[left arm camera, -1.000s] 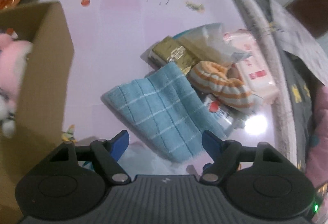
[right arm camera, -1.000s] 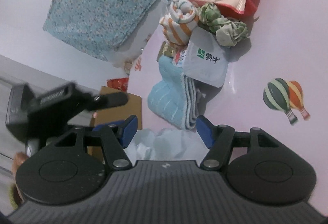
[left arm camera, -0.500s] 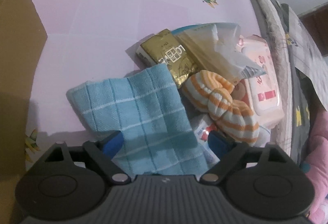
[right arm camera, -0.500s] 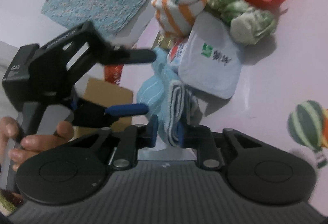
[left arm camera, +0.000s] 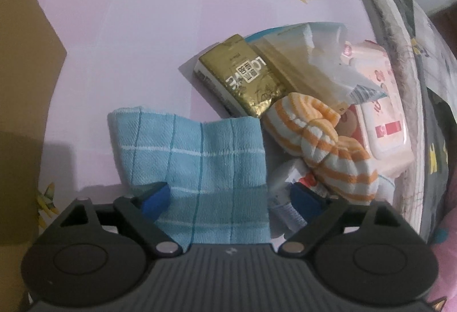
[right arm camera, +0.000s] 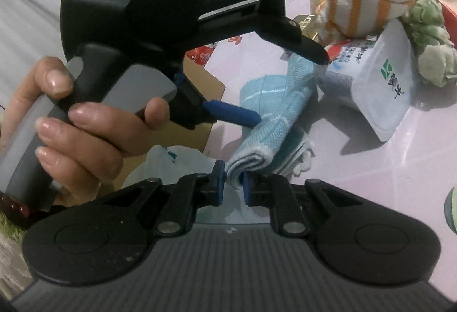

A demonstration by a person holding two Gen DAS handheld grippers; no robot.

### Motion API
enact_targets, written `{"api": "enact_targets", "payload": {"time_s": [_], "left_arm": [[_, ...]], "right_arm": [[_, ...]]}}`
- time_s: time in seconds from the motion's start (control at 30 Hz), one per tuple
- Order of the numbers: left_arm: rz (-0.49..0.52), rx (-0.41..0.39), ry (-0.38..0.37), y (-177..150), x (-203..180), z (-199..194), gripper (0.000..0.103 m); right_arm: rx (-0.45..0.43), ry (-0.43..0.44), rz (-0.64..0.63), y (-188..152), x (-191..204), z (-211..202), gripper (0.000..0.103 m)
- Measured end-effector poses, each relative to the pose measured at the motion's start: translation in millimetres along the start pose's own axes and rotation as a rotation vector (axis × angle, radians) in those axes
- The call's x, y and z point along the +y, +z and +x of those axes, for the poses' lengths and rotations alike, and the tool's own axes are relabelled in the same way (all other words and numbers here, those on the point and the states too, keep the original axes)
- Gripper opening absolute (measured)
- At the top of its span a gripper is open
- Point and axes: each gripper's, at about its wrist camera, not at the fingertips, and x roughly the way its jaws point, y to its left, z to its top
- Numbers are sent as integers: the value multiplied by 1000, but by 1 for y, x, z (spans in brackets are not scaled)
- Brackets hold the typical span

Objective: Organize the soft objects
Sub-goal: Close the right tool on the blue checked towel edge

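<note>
Two grippers were both on the same blue checked towel (left arm camera: 197, 157) at this point, so the sorting looked barely started for this pile. The right gripper (right arm camera: 232, 183) had its blue pads pressed nearly together, pinching the folded near edge of the towel. The left gripper (left arm camera: 231, 197) was spread wide and straddling the towel from above. Its jaws had just eased in a touch, towel between them, but the pads weren't pressing on it, so no grip there yet. You could see a hand (right arm camera: 77, 123) wrapped round the left gripper's handle in the right wrist view. The towel itself was on the pink table (left arm camera: 142, 26), half draped, just left of the heap. Still sitting in that heap: an orange striped sock roll (left arm camera: 320, 140), a gold packet (left arm camera: 242, 77), a wet wipes pack (left arm camera: 382, 126), a white milk pouch (right arm camera: 382, 83) and a crumpled green cloth (right arm camera: 431, 37), all touching or overlapping. A cardboard box (left arm camera: 25, 69) stood at the far left, which I'd guess was where the soft stuff goes; couldn't see inside it. So I'd say towel in progress, sock roll and green cloth still to do.
</note>
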Motion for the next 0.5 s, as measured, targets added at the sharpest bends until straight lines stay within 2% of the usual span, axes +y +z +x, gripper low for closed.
{"api": "enact_targets", "payload": {"time_s": [0.13, 0.17, 0.2, 0.33, 0.4, 0.5], "left_arm": [[33, -9, 12, -2, 2, -7, 74], [39, -5, 28, -2, 2, -8, 64], [47, -1, 45, -2, 4, -7, 62], [45, 12, 53, -5, 8, -10, 67], [42, 14, 51, -7, 9, -14, 79], [47, 10, 45, -11, 10, -22, 85]], "right_arm": [[-12, 6, 28, -3, -3, -4, 14], [-18, 6, 32, -4, -5, -6, 14], [-24, 3, 37, -4, -7, -8, 14], [-33, -15, 43, -8, -9, -10, 16], [-30, -30, 46, -8, -11, -8, 17], [-39, -77, 33, -8, -10, -9, 19]]}}
